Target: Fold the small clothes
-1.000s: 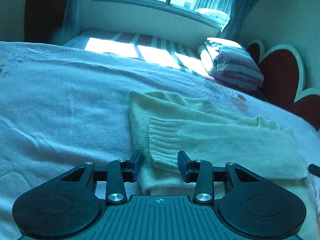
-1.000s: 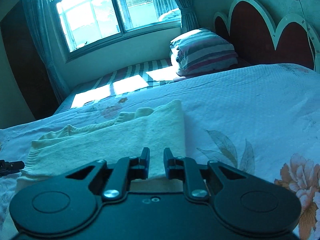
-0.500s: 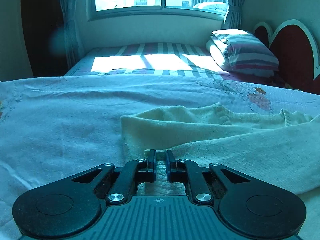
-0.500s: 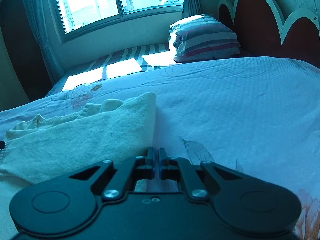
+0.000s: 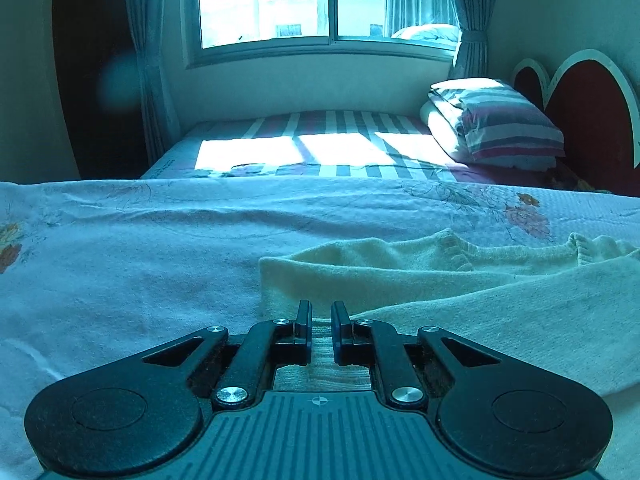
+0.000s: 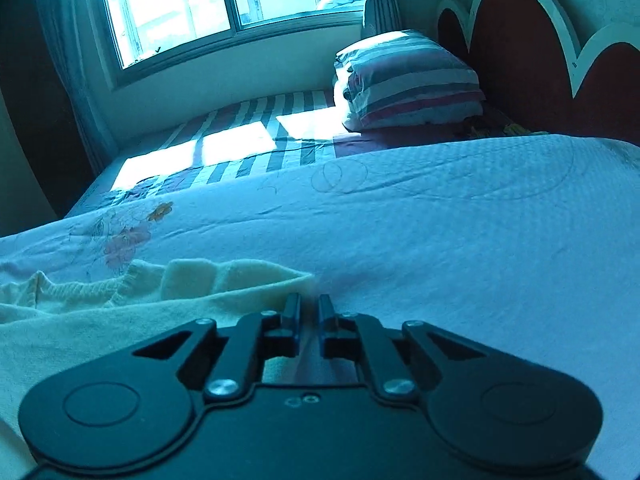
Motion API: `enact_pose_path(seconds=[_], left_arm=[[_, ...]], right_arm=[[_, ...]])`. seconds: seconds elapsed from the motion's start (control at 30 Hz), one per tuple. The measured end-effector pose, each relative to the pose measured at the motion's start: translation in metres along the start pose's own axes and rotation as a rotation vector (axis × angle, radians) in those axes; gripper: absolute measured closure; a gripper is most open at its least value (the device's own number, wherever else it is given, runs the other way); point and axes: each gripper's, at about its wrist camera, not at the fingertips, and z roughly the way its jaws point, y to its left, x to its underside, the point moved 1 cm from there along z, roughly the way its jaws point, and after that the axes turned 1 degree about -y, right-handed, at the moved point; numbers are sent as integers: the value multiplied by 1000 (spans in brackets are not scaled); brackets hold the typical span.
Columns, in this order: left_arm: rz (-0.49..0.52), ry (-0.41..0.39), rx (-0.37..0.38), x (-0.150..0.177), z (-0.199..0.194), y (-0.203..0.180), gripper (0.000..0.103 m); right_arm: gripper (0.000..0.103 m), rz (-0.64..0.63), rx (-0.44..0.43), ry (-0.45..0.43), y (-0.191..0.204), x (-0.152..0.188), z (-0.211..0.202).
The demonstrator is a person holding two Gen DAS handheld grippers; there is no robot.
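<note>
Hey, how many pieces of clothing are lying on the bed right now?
1. A cream knit sweater lies on the floral bedspread, near the bed's front edge. The folded striped bedding by the headboard is not clothing; anything beneath the sweater would be hidden.

Both cameras sit low over the bed (image 5: 160, 264), close to the cloth, each looking forward and slightly down along its own hand-held gripper. Left view faces the window (image 5: 328, 0) almost square-on; right view is tilted, headboard (image 6: 520, 48) large at right. Shared: cream sweater (image 5: 440, 280) (image 6: 100, 320), striped pillow (image 5: 500, 124) (image 6: 408, 76), window, sunlit striped sheet (image 5: 320, 148).
</note>
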Motion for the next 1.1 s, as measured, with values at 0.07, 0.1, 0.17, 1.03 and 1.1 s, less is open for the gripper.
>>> enact_pose_path(seconds=[0.07, 0.1, 0.17, 1.03, 1.1], left_arm=[[6, 46, 6, 4, 10, 2, 92], [5, 44, 11, 3, 10, 3, 92], [-7, 26, 18, -4, 0, 4, 92], [27, 38, -20, 67, -162, 9, 14], [-36, 71, -9, 99, -194, 30, 14]], right_arm=[[86, 7, -21, -78, 1, -2, -11], [85, 2, -25, -47, 2, -2, -4], [87, -40, -12, 32, 4, 2, 12], [75, -18, -251, 80, -24, 74, -143], [75, 14, -284, 117, -38, 93, -162]])
